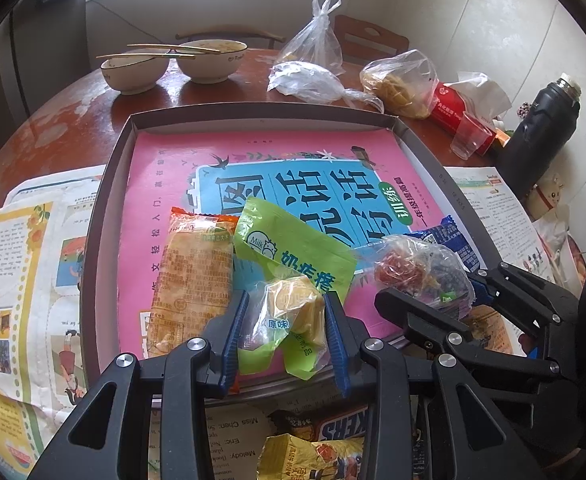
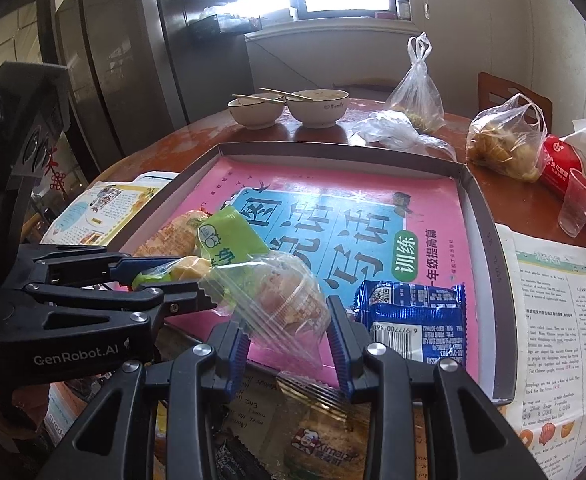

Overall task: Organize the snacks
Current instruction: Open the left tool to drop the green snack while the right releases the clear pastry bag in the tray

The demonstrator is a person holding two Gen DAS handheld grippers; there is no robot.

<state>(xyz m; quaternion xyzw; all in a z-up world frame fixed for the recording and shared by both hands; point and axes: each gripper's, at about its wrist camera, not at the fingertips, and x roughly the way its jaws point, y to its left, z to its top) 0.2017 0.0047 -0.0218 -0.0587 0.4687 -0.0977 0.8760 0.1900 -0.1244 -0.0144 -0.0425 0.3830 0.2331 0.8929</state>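
Observation:
A shallow grey box [image 1: 105,200] [image 2: 489,248] lined with a pink book holds snacks. My left gripper [image 1: 287,320] is shut on a clear-wrapped yellow cake [image 1: 293,312] over the box's near edge; it also shows in the right wrist view [image 2: 189,268]. My right gripper [image 2: 289,328] is shut on a clear-wrapped pastry [image 2: 289,300], seen at the right of the left wrist view [image 1: 421,268]. An orange-wrapped bread [image 1: 193,268], a green milk snack packet [image 1: 293,244] and a blue packet [image 2: 413,316] lie in the box.
Loose snacks lie near me outside the box: a Snickers bar [image 1: 341,428], a yellow packet [image 1: 313,456], a Ximaizi packet [image 2: 325,440]. Newspapers flank the box. Behind stand two bowls [image 1: 209,60], plastic bags [image 1: 401,80], a plastic cup [image 2: 579,208] and a black flask [image 1: 545,120].

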